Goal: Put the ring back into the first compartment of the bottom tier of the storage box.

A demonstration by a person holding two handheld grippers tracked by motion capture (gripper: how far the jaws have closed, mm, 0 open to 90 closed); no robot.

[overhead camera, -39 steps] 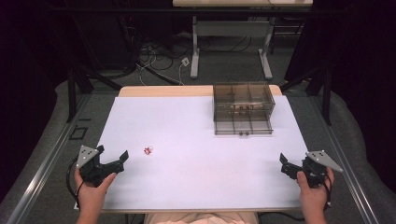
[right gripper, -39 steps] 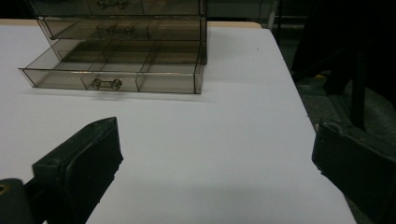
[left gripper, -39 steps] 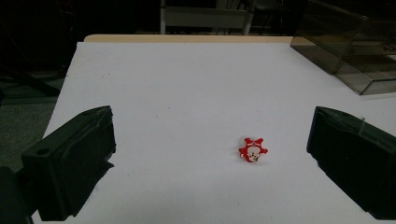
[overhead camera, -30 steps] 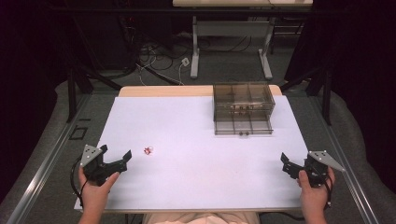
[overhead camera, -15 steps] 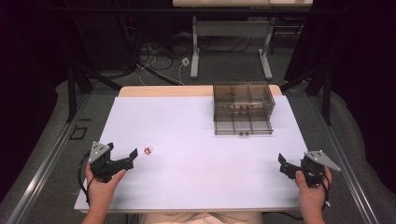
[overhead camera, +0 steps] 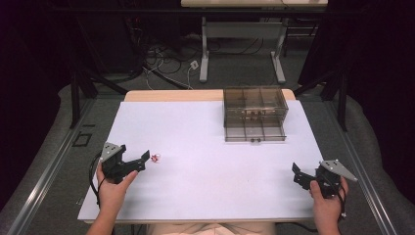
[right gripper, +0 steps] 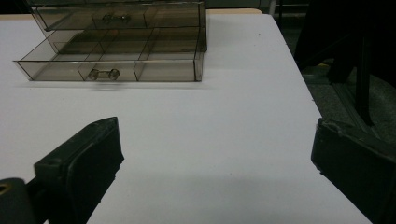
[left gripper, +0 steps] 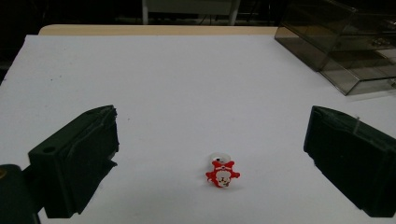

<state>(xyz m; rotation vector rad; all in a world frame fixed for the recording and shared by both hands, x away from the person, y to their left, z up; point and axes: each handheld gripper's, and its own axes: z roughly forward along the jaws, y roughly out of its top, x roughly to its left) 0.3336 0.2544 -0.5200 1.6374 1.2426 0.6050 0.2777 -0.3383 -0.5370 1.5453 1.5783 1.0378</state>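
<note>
A small red and white figure on a clear ring lies on the white table at the left. My left gripper is open, its jaws spread wide just short of the ring, which lies between them and a little ahead. A smoky clear drawer box stands at the back right with its lower drawer pulled out. My right gripper is open near the front right corner, nothing between its jaws.
The table's right edge runs close to my right gripper. Dark floor, cables and a desk frame lie beyond the table's far edge. A metal rail runs along the left of the table.
My left gripper has moved forward and to the right, closing in on the red ring. The right gripper has barely shifted.
</note>
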